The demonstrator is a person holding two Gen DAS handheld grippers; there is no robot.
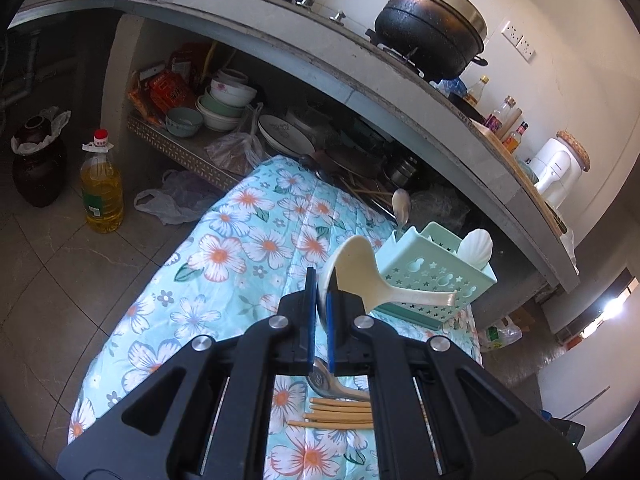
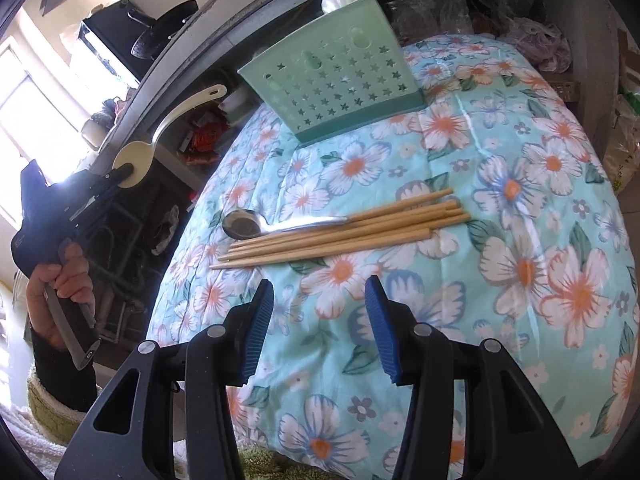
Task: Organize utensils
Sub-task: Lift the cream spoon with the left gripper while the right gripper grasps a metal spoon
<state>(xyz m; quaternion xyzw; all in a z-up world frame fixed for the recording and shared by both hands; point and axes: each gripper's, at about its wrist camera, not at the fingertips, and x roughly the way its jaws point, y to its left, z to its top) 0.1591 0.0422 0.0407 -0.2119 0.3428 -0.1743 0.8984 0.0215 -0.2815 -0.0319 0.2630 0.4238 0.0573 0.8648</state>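
L wrist view: left gripper (image 1: 319, 294) clamped tight on bowl rim of cream spoon (image 1: 362, 276), held up in air, handle pointing right across front of mint utensil caddy (image 1: 438, 276). Caddy sits on floral cloth (image 1: 240, 248); metal spoon (image 1: 401, 205) & white shell scoop (image 1: 476, 246) stand in it.

R wrist view: right gripper (image 2: 320, 300) abt half open, nothing btwn pads, hovering over cloth near chopsticks (image 2: 340, 232). Steel spoon (image 2: 264, 222) lies touching them. Caddy beyond, upright.

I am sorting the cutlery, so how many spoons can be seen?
4: cream spoon in the left gripper; metal spoon on the floral cloth; another metal spoon and a white shell-shaped one in the green holder. Others may hide there.
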